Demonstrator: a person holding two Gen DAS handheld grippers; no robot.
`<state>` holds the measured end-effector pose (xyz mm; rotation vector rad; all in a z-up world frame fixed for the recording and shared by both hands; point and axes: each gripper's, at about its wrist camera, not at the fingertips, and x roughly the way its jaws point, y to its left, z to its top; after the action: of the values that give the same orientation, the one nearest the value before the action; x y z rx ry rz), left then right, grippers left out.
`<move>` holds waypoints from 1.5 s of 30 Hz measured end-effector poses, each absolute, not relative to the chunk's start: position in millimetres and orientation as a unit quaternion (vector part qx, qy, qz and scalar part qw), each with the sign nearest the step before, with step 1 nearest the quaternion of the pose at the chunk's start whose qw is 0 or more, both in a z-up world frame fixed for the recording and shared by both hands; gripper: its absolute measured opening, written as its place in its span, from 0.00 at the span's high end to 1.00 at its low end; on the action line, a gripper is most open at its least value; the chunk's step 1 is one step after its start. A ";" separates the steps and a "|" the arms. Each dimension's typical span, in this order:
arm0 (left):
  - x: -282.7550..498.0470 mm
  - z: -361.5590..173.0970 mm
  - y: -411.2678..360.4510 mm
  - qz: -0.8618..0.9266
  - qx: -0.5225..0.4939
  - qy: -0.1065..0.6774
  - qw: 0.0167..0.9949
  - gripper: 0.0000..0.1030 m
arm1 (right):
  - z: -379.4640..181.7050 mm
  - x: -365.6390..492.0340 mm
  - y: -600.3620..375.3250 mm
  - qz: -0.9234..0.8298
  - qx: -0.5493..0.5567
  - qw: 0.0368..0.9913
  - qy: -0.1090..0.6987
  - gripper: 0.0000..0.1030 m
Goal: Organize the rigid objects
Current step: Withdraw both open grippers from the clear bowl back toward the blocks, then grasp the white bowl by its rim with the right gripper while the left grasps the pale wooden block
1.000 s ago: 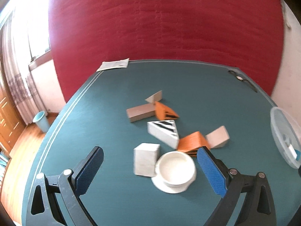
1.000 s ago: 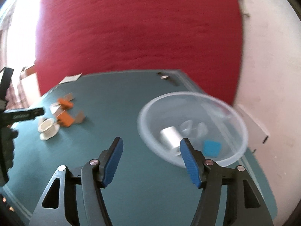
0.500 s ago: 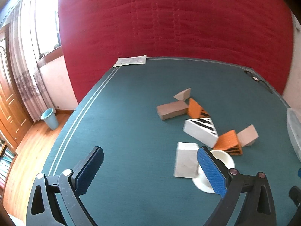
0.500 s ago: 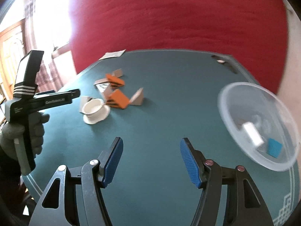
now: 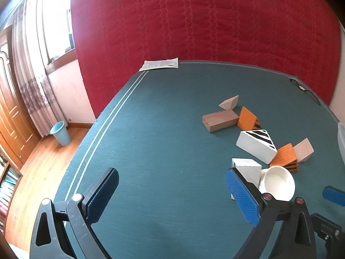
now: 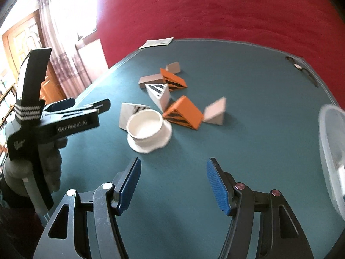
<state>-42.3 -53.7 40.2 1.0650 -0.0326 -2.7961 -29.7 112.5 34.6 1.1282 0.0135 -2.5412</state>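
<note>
The right gripper (image 6: 173, 183) is hovering with jaws apart and empty over bare cloth; the cup (image 6: 145, 125) is sitting just beyond, against a block (image 6: 129, 113), so approaching squarely seems wise; the left gripper (image 5: 170, 195), wide and empty, is waiting beside.

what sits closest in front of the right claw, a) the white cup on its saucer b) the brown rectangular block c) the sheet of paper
a: in the right wrist view the white cup on its saucer lies just beyond the open right claw, nearer than anything else on the table.
</note>
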 end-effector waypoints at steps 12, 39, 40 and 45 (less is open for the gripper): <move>-40.1 43.4 -72.3 -0.934 0.350 0.007 0.074 0.02 | 25.7 -62.0 70.2 -0.894 0.405 0.193 0.019 0.38; -35.8 32.3 -36.3 -0.930 0.364 -0.028 0.031 0.02 | 20.8 -28.8 102.2 -0.899 0.405 0.167 0.023 0.50; -36.0 32.2 -34.0 -0.930 0.364 -0.029 0.028 0.02 | 21.0 -26.8 105.4 -0.899 0.406 0.164 0.021 0.50; -43.9 29.8 -19.6 -0.928 0.370 -0.036 0.017 0.02 | 20.4 -19.0 117.8 -0.901 0.405 0.157 0.015 0.50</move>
<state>-43.9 -19.6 29.8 1.1495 -0.1109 -2.8859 -19.0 117.8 20.4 1.1591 0.0442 -2.5779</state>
